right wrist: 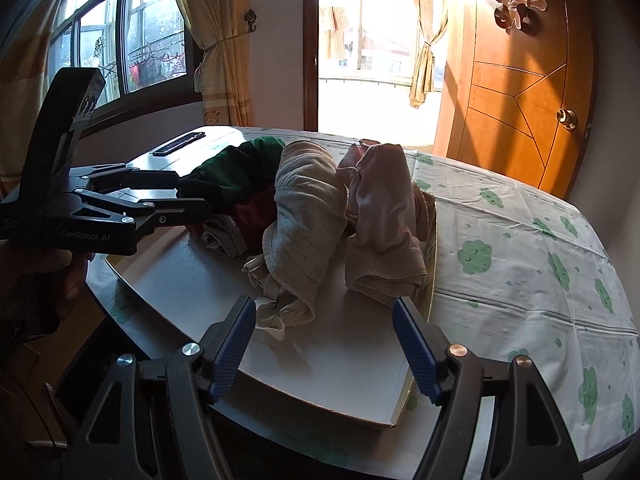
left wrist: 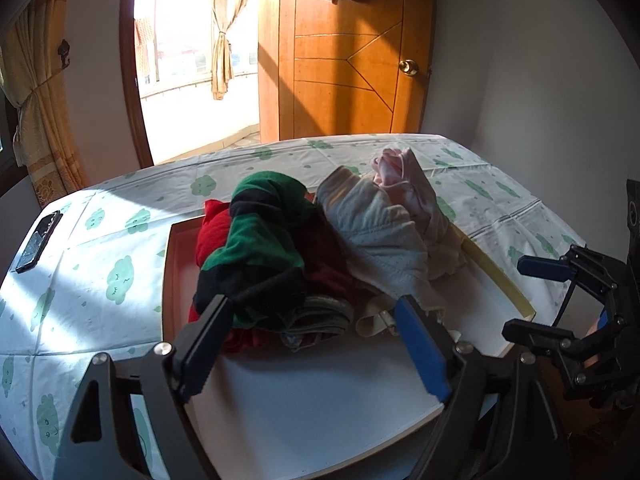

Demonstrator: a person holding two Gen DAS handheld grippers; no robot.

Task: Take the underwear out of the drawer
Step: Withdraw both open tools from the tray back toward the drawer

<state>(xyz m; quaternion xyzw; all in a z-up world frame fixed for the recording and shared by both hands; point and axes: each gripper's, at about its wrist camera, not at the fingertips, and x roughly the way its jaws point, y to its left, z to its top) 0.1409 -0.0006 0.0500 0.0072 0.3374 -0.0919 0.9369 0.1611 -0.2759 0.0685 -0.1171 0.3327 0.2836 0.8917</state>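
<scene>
Left claw (left wrist: pixel 310 344): spread wide, nothing between the blue pads, hovering at the near edge of the clothes pile.
Right claw (right wrist: pixel 324 344): also spread wide and empty, hovering over the bare near part of the drawer floor, just short of the pale garments.
Nearest cloth to left claw: green-and-black garment (left wrist: pixel 256 248), with a dark red piece (left wrist: pixel 216 232) under and left of it; a small grey rolled piece (left wrist: pixel 320 320) between the pads' line of sight.
Nearest cloth to right claw: grey dotted underwear (right wrist: pixel 304 216) at centre, pink underwear (right wrist: pixel 384 216) to its right against the drawer's right wall.
Drawer (left wrist: pixel 320 392): shallow white tray lying on the table, near half bare, far half heaped with clothes.
Table (left wrist: pixel 100 248): covered by a white cloth with green cloud print; dark phone (left wrist: pixel 38 242) at far left.
Done: nothing visibly lifted out; no garment lying on the tablecloth outside the drawer.
Left: every piece seemingly yet to come out, starting with a grip on the nearest one.
Stage, by judgement: very start, approach before a first grasp.
</scene>
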